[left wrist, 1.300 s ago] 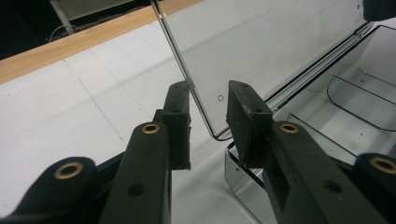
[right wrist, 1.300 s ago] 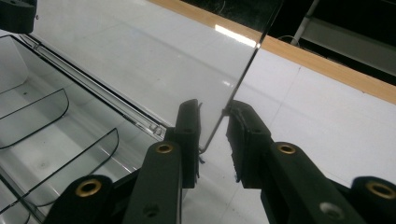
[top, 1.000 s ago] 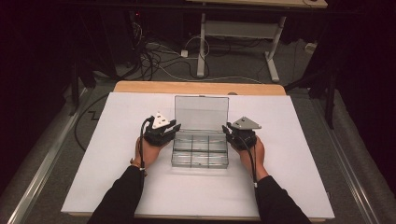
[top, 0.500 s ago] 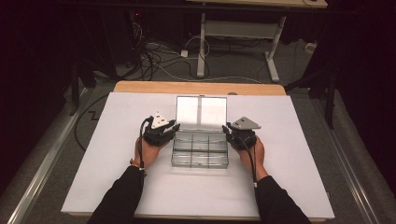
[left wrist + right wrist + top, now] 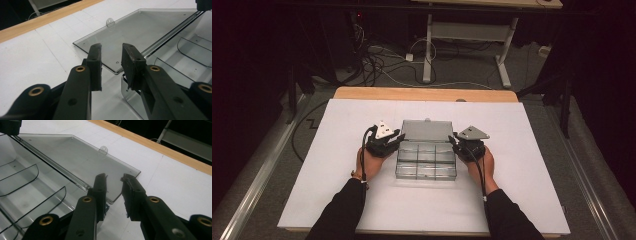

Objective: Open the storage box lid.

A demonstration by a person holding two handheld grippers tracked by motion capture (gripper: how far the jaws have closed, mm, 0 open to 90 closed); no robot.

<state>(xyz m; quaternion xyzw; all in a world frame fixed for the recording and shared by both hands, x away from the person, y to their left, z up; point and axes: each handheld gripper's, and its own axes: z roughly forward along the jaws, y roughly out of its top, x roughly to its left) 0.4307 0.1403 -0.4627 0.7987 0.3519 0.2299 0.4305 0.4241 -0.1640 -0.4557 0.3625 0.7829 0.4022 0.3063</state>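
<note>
One clear plastic box [image 5: 426, 161], little walls inside, lid [image 5: 427, 130] flat open toward far edge of white worktop [image 5: 522, 200]. Left gripper [image 5: 398, 140], right gripper [image 5: 454, 142] at hinge corners, jaws part open, gripping nothing.

box [image 5: 426, 161]: clear, grey-tinted plastic, see-through dividers
lid [image 5: 427, 130]: same smoky clear plastic, plain, with a small clear tab
left gripper [image 5: 393, 143]: black body and jaws, brass-coloured rings at the joints, pale grey plate on top
right gripper [image 5: 458, 143]: black, the same brass rings, pale grey plate
table top [image 5: 522, 200]: plain white, crossed by faint thin lines
table edge [image 5: 362, 93]: light wood, tan
sleeves [image 5: 339, 215]: black
floor [image 5: 272, 165]: dark grey
cables [image 5: 377, 65]: black and white
</note>
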